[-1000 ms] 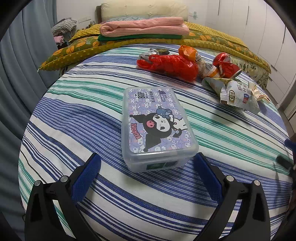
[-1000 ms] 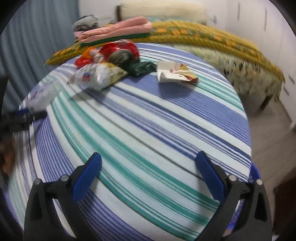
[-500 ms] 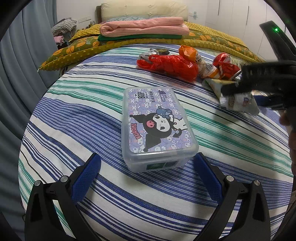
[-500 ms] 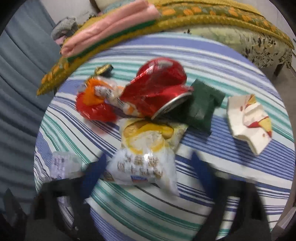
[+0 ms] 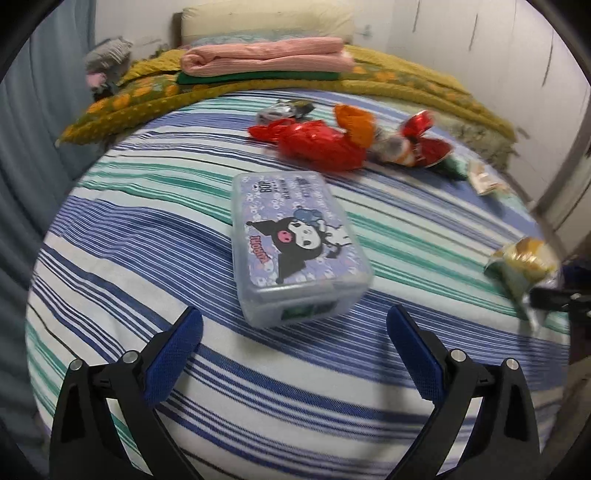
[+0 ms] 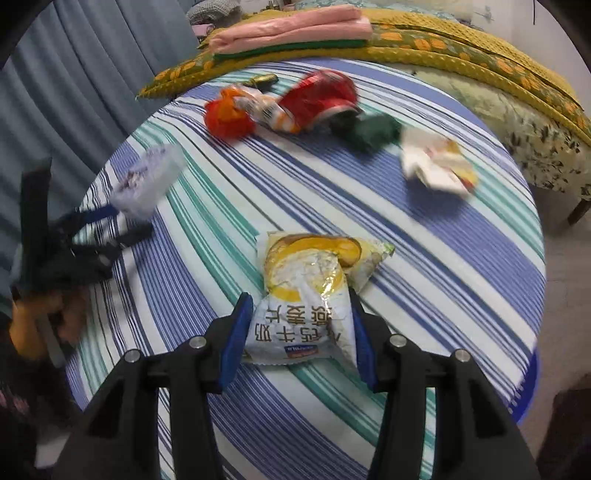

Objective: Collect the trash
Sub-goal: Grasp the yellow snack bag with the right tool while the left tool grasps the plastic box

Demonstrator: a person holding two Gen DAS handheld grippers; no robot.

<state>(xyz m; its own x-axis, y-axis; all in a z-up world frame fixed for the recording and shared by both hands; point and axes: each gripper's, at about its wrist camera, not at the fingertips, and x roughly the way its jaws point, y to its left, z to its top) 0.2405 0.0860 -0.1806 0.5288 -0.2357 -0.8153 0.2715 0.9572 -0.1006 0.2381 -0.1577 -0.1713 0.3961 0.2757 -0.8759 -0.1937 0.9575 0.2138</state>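
My right gripper [image 6: 301, 323] is shut on a white and yellow snack bag [image 6: 306, 291] and holds it over the striped table near its front; the bag also shows in the left wrist view [image 5: 524, 266]. More trash lies at the far side: a red bag [image 6: 229, 118], a crushed red can [image 6: 321, 98], a green wrapper [image 6: 369, 131] and a white wrapper [image 6: 436, 164]. My left gripper [image 5: 293, 332] is open, its fingers astride the near end of a clear lidded box [image 5: 291, 240] with a cartoon print.
The round table has a blue and green striped cloth [image 5: 147, 240]. A bed with a yellow cover [image 6: 461, 44] and folded pink cloth [image 6: 291, 29] stands behind it. Grey curtains [image 6: 85, 74] hang on the left. A blue tub [image 6: 528, 391] shows past the right table edge.
My right gripper reached to the trash pile, shut on the snack bag and pulled it back toward the table's front. The left gripper shifted slightly and stayed open at the box.
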